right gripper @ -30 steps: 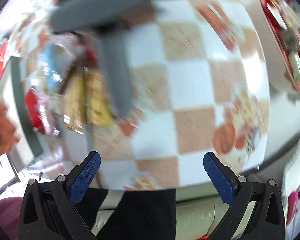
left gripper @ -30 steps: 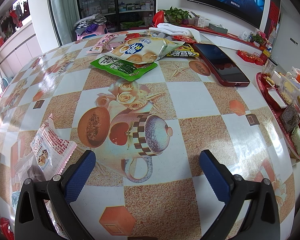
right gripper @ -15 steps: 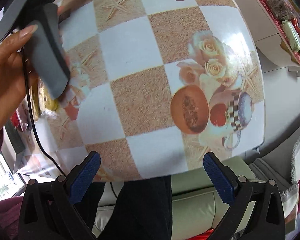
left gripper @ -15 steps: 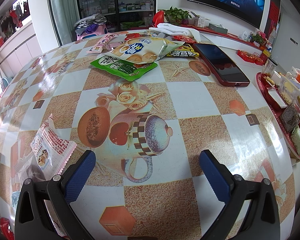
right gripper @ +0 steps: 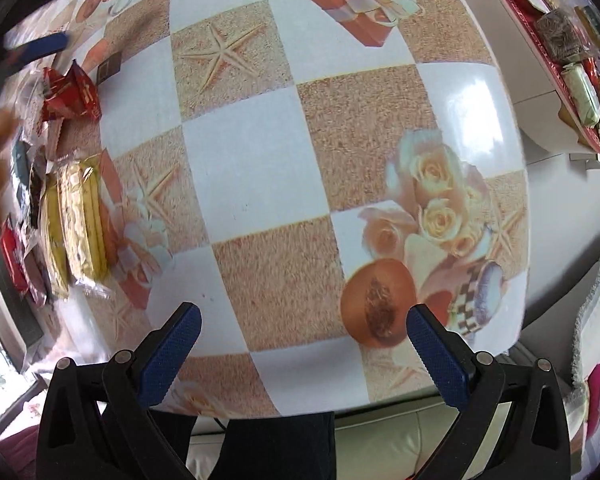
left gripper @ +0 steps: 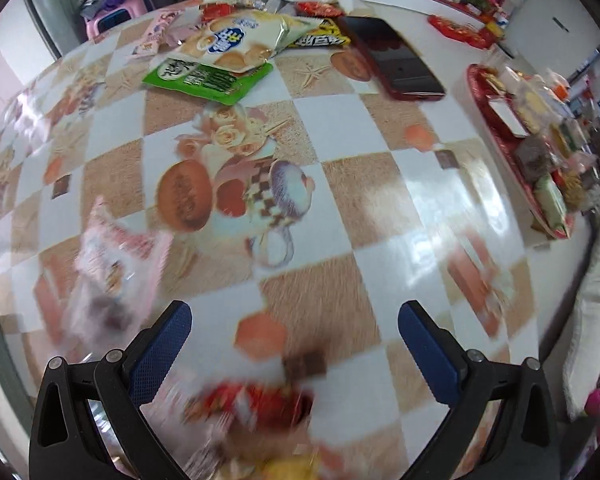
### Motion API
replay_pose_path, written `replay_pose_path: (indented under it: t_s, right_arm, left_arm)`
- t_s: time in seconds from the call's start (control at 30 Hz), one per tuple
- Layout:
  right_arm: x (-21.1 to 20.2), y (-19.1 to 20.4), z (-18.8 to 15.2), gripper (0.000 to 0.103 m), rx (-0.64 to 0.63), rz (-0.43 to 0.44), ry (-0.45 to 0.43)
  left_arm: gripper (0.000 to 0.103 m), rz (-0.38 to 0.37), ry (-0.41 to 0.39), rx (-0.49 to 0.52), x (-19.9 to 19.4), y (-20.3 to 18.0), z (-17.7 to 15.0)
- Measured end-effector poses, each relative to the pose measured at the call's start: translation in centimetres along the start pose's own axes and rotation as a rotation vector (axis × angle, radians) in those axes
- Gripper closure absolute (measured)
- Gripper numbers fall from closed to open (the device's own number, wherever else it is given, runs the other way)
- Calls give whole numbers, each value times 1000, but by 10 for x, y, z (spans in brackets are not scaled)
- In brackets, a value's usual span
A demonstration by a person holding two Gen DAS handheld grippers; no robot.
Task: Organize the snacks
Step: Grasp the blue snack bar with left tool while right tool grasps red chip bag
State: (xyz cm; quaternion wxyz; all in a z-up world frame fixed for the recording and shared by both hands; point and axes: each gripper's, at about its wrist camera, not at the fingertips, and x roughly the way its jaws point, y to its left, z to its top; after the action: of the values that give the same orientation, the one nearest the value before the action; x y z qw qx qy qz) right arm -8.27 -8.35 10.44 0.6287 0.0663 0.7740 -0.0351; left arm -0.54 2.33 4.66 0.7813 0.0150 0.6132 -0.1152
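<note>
- Left wrist view shows the left hand-held gripper [left gripper: 290, 332] spread wide with nothing between its blue pads, hanging over the checked tabletop [left gripper: 380, 128]; the near part of the picture is smeared, so it looks to be on the move.
- Right wrist view shows the right hand-held gripper [right gripper: 300, 336] just as wide and just as empty, over a bare stretch of tabletop near the edge on the person's side.
- Snacks lie in clusters: a pink-and-white packet [left gripper: 116, 256] just left of the left pads, a blurred red wrapper [left gripper: 256, 400] right below them, and a green packet [left gripper: 208, 80] partly under a cream biscuit bag [left gripper: 240, 42] at the far side beside a dark phone [left gripper: 400, 60].
- Right wrist view adds gold-wrapped bars [right gripper: 76, 220] and a small red packet [right gripper: 70, 96] well off to its left.
- A red tray [left gripper: 500, 128] on the far right already holds packets, so I judge it the likely destination.
- To do the pick well, I would start with the nearest loose packet, come down with one pad on each side of a crimped edge, and close only once the motion has settled.
- Flat foil packets slide under a glancing pad; pinch a raised seam instead of pressing on the face.
</note>
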Motion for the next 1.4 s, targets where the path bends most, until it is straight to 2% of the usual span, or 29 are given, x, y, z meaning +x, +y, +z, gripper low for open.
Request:
replay_pose_path:
  t_s: [0.07, 0.17, 0.27, 0.37, 0.43, 0.5, 0.6, 0.67, 0.73, 0.83, 0.87, 0.93, 1.0, 1.17, 1.27, 1.37, 1.4]
  right_arm:
    - [10, 2, 1, 0, 6, 3, 15]
    - [7, 12, -1, 0, -27, -48, 3]
    - [7, 13, -2, 0, -46, -48, -17]
    - [3, 13, 0, 0, -49, -48, -15]
    - [6, 13, 0, 0, -47, -49, -9]
    - [8, 14, 0, 0, -45, -49, -3]
    - [10, 13, -6, 0, -44, -47, -8]
    - [9, 12, -7, 0, -44, -44, -12]
    - [7, 12, -5, 0, -42, -45, -5]
    - [10, 14, 3, 0, -32, -51, 82]
    - [7, 16, 9, 0, -18, -46, 85]
    - [-7, 25, 18, 0, -28, -31, 28]
    - [-26, 44, 30, 0, -97, -30, -38]
    - [-59, 108, 64, 0, -384, -140, -179]
    - [-61, 136, 84, 0, -489, -191, -216]
    - [-54, 153, 99, 0, -541, -178, -203]
    - [-51, 158, 102, 0, -555, -167, -193]
  left_arm:
    - [0, -7, 4, -2, -22, 17, -24]
    - [0, 23, 31, -31, -46, 55, -70]
    - [0, 66, 82, -83, -49, 90, -112]
    - [0, 59, 138, -191, -42, 127, -143]
    - [0, 43, 146, -250, -38, 146, -153]
    - [0, 46, 135, -250, -38, 154, -157]
    - [0, 68, 158, -256, -33, 169, -166]
    - [0, 49, 176, -291, -33, 184, -172]
    - [0, 40, 179, -299, -41, 188, -168]
    - [0, 13, 120, -293, -61, 180, -145]
    - [0, 8, 110, -289, -65, 176, -137]
    - [0, 7, 113, -277, -65, 166, -119]
    - [0, 26, 128, -265, -60, 159, -108]
    - [0, 75, 186, -255, -26, 154, -89]
    - [0, 92, 212, -273, -13, 153, -84]
    - [0, 105, 259, -304, 7, 156, -79]
    - [0, 139, 255, -294, 10, 153, -74]
